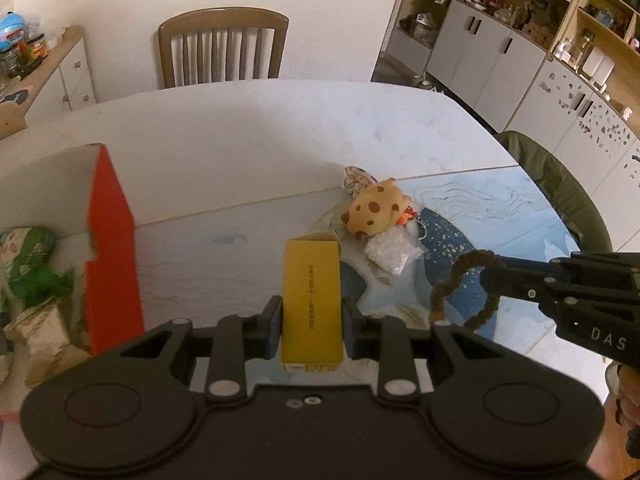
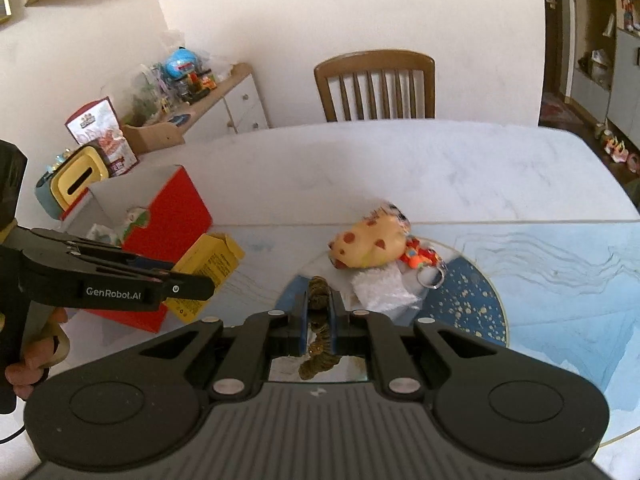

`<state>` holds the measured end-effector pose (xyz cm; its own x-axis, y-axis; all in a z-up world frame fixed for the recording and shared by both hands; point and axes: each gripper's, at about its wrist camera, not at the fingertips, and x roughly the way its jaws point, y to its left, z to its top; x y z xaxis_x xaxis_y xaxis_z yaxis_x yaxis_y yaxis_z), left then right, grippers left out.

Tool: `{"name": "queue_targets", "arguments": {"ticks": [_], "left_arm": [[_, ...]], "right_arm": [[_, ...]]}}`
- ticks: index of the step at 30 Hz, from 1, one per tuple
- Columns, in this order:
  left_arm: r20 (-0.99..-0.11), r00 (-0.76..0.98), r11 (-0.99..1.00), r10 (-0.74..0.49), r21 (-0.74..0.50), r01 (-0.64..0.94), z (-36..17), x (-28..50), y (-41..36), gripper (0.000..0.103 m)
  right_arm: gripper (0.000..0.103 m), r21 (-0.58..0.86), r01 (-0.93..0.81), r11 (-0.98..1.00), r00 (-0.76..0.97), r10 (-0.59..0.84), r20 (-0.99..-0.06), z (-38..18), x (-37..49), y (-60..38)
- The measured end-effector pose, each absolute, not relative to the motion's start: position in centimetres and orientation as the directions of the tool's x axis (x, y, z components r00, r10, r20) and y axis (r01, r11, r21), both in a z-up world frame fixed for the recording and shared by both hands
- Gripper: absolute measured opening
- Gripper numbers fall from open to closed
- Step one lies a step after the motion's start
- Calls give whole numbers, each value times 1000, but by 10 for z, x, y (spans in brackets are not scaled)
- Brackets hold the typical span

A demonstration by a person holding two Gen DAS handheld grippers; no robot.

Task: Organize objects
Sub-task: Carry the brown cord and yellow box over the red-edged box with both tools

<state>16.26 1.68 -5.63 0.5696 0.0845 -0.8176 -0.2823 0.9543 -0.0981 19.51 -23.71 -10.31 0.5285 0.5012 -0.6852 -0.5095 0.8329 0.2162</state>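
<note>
Just left of my yellow carton sits the red box (image 1: 112, 248), open-topped. My left gripper (image 1: 312, 320) clamps the yellow carton (image 1: 312, 300); I should lift it clear of the wall. To the carton's right, my right gripper (image 2: 319, 320) pinches a brown hair tie (image 2: 320, 300).

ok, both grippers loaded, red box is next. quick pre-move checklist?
1. Left gripper shut on yellow carton: ok, pads on both sides.
2. Right gripper shut on brown braided loop: ok.
3. Red box open on top: ok.
4. Room left in the box: cannot tell; green packets already inside.
5. Loop hanging clear of the spotted plush: cannot tell.
6. Grippers apart from each other: ok.
</note>
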Motion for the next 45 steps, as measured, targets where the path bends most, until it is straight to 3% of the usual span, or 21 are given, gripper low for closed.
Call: {"name": "queue_targets", "arguments": {"ticks": [19,45], "left_arm": [[-796,593,942,126,-92,-324,-6,109,71,28],[-802,521,841,292,-45,-540,3,35,198,28]], "right_arm": [[10,196,-606,771,526,573,-629,-46,169,-164],[10,195,-731,653,414,652,-635,-46,166,-14]]}}
